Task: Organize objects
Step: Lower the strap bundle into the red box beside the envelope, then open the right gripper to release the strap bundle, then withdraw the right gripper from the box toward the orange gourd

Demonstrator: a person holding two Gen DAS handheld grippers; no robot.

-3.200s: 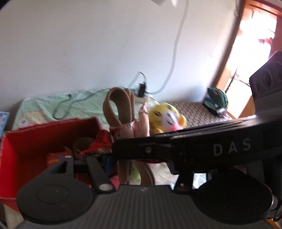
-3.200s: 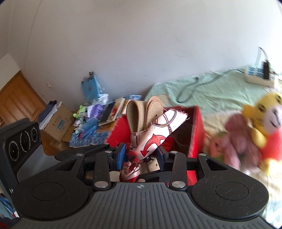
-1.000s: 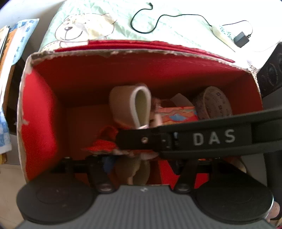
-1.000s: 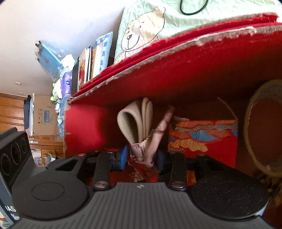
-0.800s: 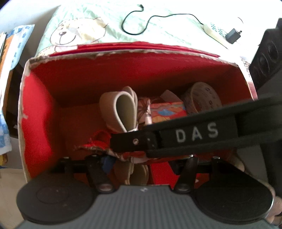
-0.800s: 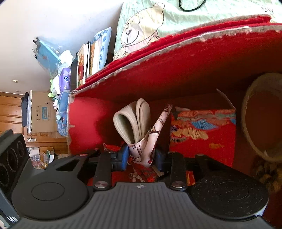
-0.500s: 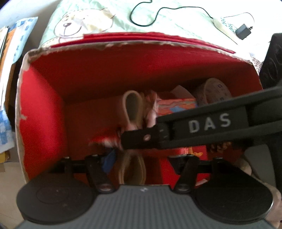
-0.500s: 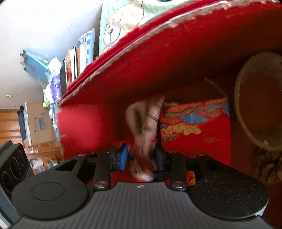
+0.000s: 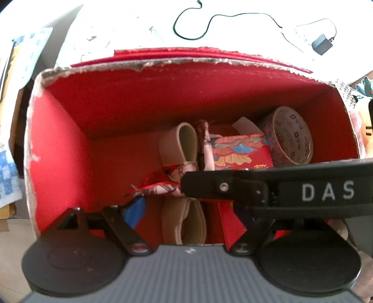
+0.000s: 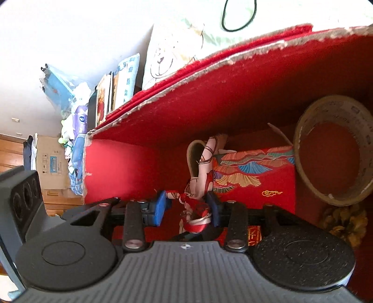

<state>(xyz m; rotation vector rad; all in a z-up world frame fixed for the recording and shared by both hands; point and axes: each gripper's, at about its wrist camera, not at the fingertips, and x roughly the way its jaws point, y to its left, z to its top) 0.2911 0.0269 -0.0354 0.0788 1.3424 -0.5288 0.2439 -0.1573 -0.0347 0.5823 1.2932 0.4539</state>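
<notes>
A beige strap loop [image 9: 179, 144] [image 10: 193, 151] tied up with a red-and-white patterned cloth [image 9: 163, 184] [image 10: 195, 209] stands inside the red box [image 9: 60, 151] [image 10: 233, 105], leaning against a red fan-patterned packet [image 9: 240, 151] [image 10: 254, 172]. My right gripper [image 10: 186, 207] is down in the box around the cloth knot. The knot touches its right pad and a gap shows at the left pad, so it is open. That gripper's black finger [image 9: 221, 186] crosses the left wrist view. My left gripper [image 9: 185, 209] hovers open above the strap's lower end.
A printed tape roll [image 9: 291, 137] [image 10: 331, 107] lies at the box's right end, with a dried yellow clump [image 10: 342, 223] near it. Behind the box, a black cable [image 9: 209, 21] and charger [image 9: 321, 44] lie on a pale bedsheet. Books [image 10: 109, 91] stand left of the box.
The strap bundle went from above the box down into it beside the patterned packet. The right jaws have parted slightly in the last half second. The left gripper stayed open.
</notes>
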